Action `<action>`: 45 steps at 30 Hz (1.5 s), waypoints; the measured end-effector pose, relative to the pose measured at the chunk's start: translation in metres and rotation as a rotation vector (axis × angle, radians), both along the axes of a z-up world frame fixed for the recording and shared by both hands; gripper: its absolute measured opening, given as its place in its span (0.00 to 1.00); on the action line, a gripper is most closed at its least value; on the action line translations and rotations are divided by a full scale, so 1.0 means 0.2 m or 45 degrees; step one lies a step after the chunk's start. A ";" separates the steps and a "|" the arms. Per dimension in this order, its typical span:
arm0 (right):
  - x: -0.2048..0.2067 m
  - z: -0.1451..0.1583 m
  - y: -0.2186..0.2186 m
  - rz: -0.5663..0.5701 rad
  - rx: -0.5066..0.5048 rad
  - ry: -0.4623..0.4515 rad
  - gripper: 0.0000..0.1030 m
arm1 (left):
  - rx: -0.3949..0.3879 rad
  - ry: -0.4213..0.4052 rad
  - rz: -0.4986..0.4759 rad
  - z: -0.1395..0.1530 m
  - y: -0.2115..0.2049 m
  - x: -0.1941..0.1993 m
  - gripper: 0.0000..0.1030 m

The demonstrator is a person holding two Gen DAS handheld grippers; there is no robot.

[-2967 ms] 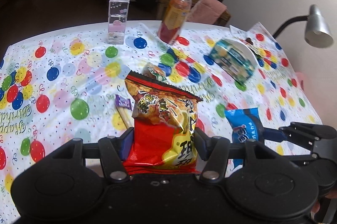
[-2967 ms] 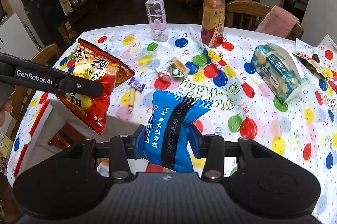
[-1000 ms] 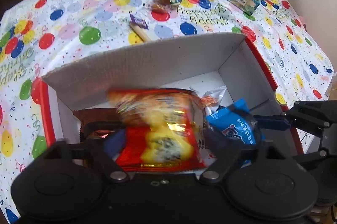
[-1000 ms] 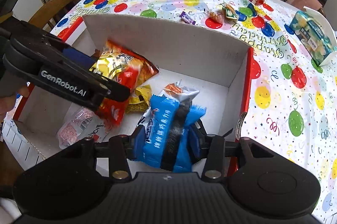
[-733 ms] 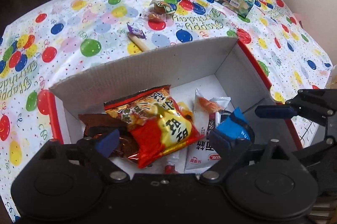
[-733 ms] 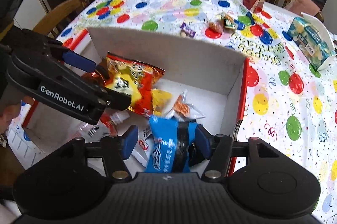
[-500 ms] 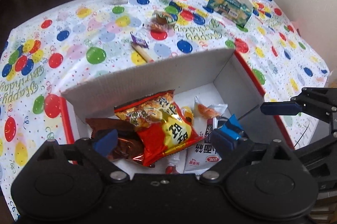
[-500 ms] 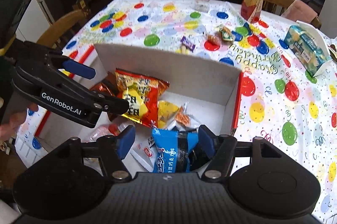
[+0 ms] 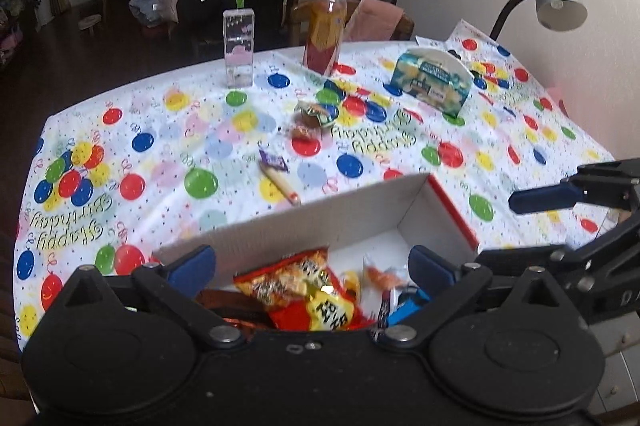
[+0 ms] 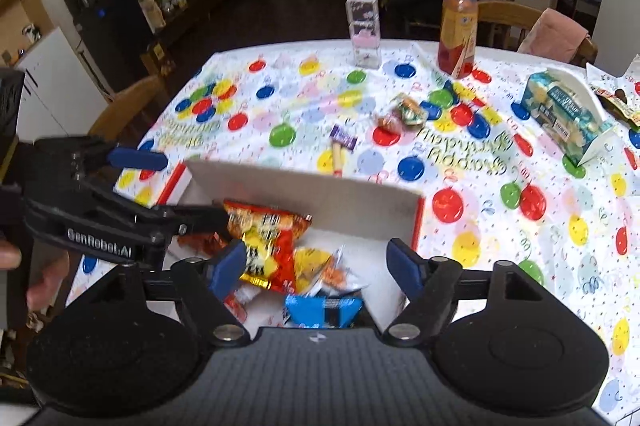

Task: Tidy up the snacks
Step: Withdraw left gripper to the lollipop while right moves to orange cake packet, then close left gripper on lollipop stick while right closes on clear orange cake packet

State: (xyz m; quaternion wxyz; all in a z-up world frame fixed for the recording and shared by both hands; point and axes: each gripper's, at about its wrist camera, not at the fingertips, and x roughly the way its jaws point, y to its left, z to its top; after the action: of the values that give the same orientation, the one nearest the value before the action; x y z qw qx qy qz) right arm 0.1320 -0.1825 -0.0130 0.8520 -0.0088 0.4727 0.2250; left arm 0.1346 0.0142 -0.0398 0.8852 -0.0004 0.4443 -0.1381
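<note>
— Where are the snacks?
— In the white cardboard box (image 10: 304, 191) at the table's near edge; the red-and-yellow chip bag (image 9: 308, 290) beside the blue packet (image 10: 322, 310); a few small candies (image 9: 310, 119) lie out on the balloon tablecloth (image 9: 160, 145).
— And the tools?
— The left gripper (image 9: 312, 264) and right gripper (image 10: 316, 264) above the box; both spread wide, empty.

Matt cardboard box (image 9: 320, 222), glossy foil snack bags (image 9: 308, 294)
</note>
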 end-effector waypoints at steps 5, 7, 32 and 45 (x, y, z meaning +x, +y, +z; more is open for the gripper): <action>0.15 0.07 -0.10 -0.037 0.011 -0.012 0.76 | 0.003 -0.003 0.024 0.03 -0.04 0.09 0.99; 0.22 0.09 -0.13 -0.047 0.006 -0.009 0.77 | 0.005 -0.005 0.046 0.04 -0.05 0.14 0.99; 1.23 -0.25 -0.22 -0.005 -0.012 0.164 0.77 | -0.013 0.286 0.425 -0.23 -0.09 0.83 0.98; 1.58 -0.58 -0.13 -0.039 -0.019 0.296 0.76 | -0.081 0.483 0.539 -0.47 -0.08 1.03 0.82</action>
State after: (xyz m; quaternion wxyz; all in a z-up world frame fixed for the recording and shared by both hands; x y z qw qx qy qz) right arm 0.4483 -0.2090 -0.1296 0.7947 0.0184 0.5699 0.2080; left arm 0.3400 -0.0018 -0.1343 0.7949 -0.1468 0.5874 0.0383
